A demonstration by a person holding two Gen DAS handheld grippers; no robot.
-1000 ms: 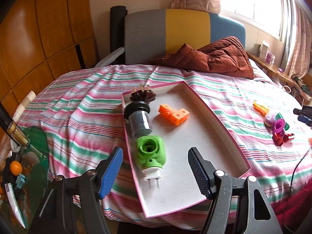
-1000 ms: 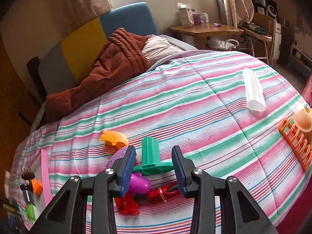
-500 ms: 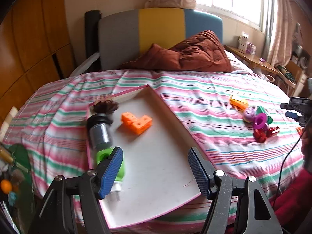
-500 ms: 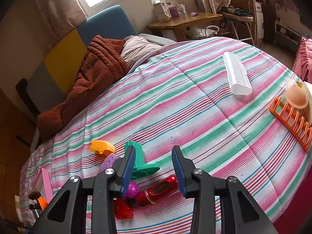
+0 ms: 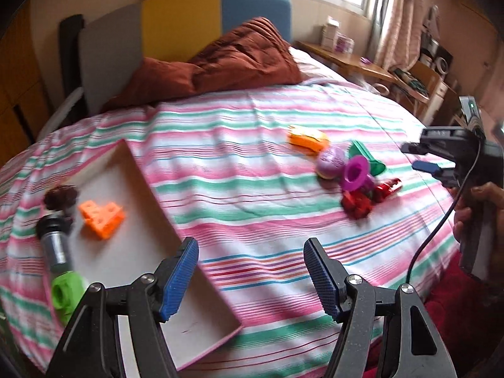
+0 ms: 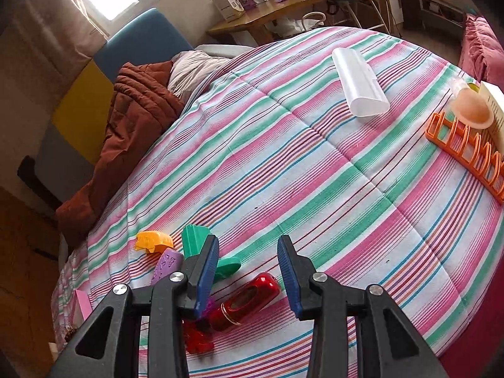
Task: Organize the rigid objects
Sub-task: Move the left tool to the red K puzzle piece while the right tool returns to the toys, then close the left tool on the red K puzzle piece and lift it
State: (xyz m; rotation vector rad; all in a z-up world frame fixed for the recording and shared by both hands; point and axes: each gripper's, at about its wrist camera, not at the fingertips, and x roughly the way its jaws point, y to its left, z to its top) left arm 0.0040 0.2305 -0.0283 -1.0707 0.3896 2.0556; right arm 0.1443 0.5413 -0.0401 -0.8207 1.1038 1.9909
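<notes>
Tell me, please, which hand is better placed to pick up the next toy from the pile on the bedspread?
Probably the right: the right gripper hangs with open, empty jaws just above the red toy, while the left gripper is near the tray.

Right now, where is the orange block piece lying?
In the left wrist view, the orange block piece lies inside the white tray at the left, just right of the grey cylinder and the dark brown piece.

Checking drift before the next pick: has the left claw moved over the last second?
Yes. The left claw swung right, off the tray, toward the toy pile by the purple cup.
</notes>
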